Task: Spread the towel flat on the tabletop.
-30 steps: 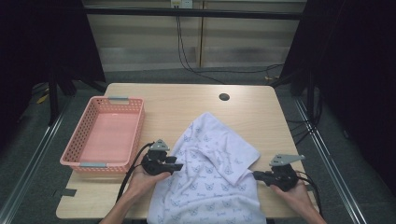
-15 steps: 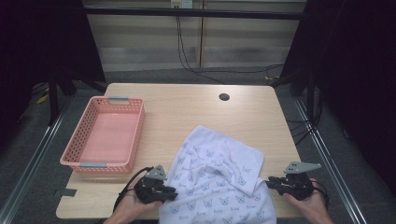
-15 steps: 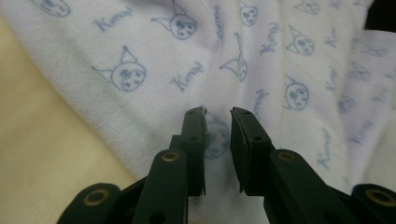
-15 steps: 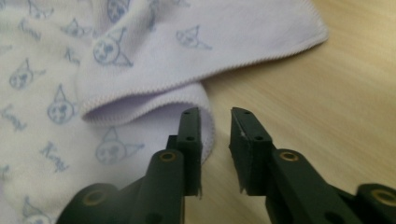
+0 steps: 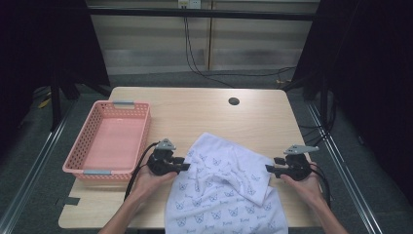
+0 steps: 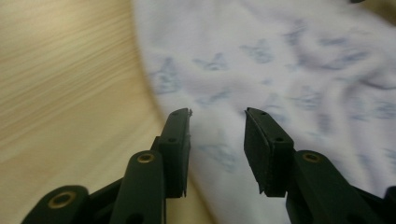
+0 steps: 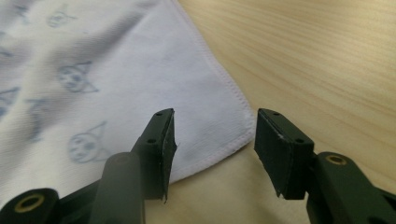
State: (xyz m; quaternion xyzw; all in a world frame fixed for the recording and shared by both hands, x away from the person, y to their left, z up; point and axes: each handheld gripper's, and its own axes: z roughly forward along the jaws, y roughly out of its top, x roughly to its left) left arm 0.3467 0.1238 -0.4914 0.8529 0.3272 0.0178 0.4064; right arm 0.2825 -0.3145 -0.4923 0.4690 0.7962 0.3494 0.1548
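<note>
Our right gripper (image 7: 212, 140) and left gripper (image 6: 217, 135) have just been opening, holding nothing — closing too shallow, we risk missing the towel (image 5: 229, 190) edge.

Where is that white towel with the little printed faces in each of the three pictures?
High view: the towel lies rumpled on the table's near half, between the two grippers, hanging over the near edge.
Left gripper view: it covers the upper right, beyond the open jaws.
Right gripper view: it covers the left, its hemmed corner pointing between the open jaws.
Shared landmark: the wooden table, bare beside the towel in all three.
</note>
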